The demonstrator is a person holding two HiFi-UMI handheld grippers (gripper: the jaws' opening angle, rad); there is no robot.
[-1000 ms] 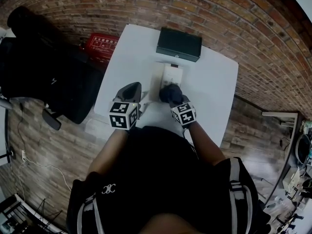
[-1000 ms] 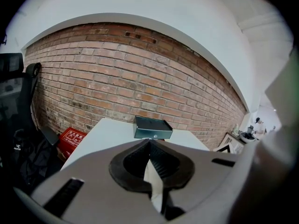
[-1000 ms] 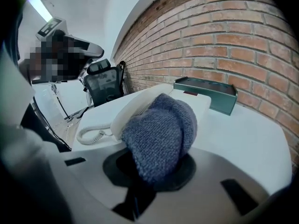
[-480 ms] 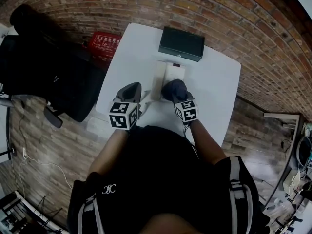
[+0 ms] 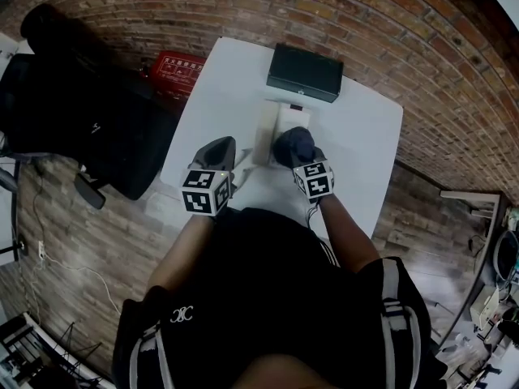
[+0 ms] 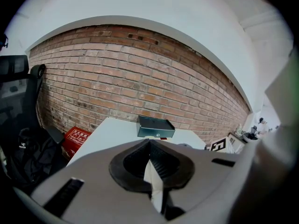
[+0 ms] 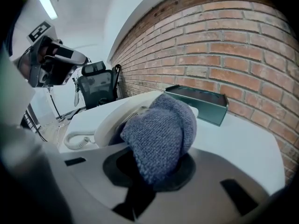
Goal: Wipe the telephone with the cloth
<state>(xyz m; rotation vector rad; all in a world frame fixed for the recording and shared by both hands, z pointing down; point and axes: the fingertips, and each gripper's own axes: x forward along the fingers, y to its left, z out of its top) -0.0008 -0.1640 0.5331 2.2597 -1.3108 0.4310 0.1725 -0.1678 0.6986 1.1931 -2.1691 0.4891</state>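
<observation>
Right gripper (image 5: pixel 296 154): fingers closed tight on the cloth (image 5: pixel 292 143), which bulges out from between them in a rounded wad.
Cloth: blue-grey knit, bunched up and pressed down onto the telephone (image 5: pixel 280 120), on its near end, right of the handset.
Telephone: cream-coloured, near the middle of the white worktop (image 5: pixel 361 136), its long side running away from the person. In the right gripper view the cloth (image 7: pixel 161 129) covers part of the telephone (image 7: pixel 108 121) just ahead of the right gripper (image 7: pixel 154 169).
Cord: a pale coiled cord (image 7: pixel 74 141) lies on the worktop (image 7: pixel 243 139) just beside the telephone's left side.
Left gripper (image 5: pixel 222 146): over the near left part of the worktop, beside the telephone and apart from it. In its own view the left gripper (image 6: pixel 150 146) has its fingers together at the tips; a thin pale sliver shows in the slit lower down, and I cannot tell what it is.
Box (image 5: pixel 304 73): dark green and flat, at the far edge of the worktop next to the brick wall (image 5: pixel 365 23), just beyond the telephone; it also shows in the left gripper view (image 6: pixel 155 126) and the right gripper view (image 7: pixel 198 104).
Office chair (image 5: pixel 81 120): black, on the wooden floor (image 5: pixel 65 241) left of the worktop.
Red box (image 5: pixel 178 65): on the floor by the wall, beside the worktop's far left corner.
</observation>
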